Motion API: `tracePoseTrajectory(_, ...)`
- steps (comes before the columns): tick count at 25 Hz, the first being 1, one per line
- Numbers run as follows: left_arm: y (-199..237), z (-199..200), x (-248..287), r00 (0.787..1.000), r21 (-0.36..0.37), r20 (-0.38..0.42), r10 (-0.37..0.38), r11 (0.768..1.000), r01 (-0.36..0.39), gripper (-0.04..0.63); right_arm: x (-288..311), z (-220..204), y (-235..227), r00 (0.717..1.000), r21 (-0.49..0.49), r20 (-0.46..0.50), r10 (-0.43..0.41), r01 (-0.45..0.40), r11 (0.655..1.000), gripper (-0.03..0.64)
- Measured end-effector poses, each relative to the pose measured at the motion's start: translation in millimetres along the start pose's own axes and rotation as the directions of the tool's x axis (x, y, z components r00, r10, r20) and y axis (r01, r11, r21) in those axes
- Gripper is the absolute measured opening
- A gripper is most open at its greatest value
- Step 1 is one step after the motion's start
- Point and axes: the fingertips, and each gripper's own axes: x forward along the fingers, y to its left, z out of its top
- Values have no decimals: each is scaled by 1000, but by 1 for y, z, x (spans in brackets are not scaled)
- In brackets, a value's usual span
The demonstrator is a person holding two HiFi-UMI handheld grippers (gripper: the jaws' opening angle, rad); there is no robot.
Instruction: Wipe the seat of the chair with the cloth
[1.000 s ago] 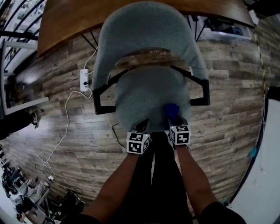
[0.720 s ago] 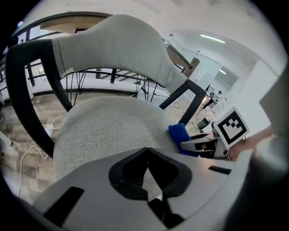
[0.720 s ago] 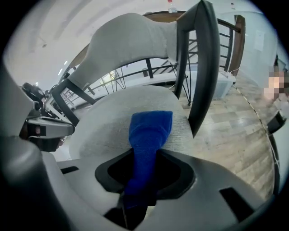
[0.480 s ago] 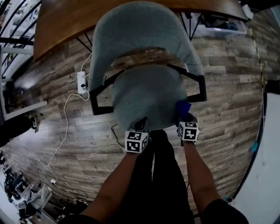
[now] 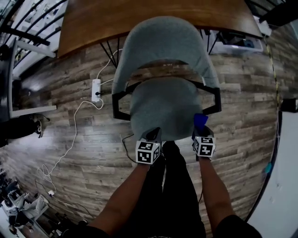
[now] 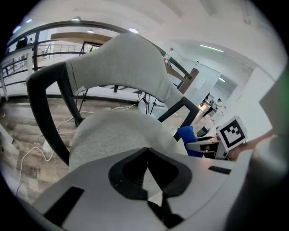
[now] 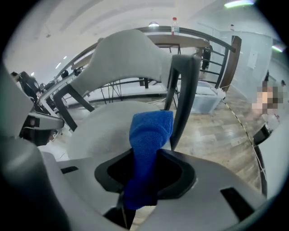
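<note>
1. My head view: dim, strong fisheye bending the edges, glare patch on floor (image 5: 33, 83) at left.
2. My gripper views: bright, overexposed ceiling lights (image 7: 237, 3), black vignette corners, cloth (image 7: 151, 131) sharp.

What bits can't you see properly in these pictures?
1. Under the seat: the head view looks down on it, so the seat hides whatever is beneath.
2. The cloth's bottom end: in the right gripper view it disappears down between the right gripper's jaws.
3. Whether the cloth touches the seat: no view shows the contact.
4. The table: the head view's top edge cuts it off.
5. The clutter in the head view's lower left corner: too small and dark.
</note>
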Motion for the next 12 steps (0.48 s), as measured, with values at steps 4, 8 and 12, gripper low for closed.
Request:
tracePoseTrajectory(4,-6,25,-42,999,30,54,4,1000,-6,-2,-48,25,28,997,12,75,11,-12,1000,133)
tracePoseTrajectory(8,-14,52,-91,989,11,145,9,1000,-11,-2,-107,52,55,984,65,178,20,-32,997,133)
tracePoseTrajectory(12,-17,99,-128,970,19,242,3,1000,-8,-2,-151,102,92,953,28,296,59,-71,997,133)
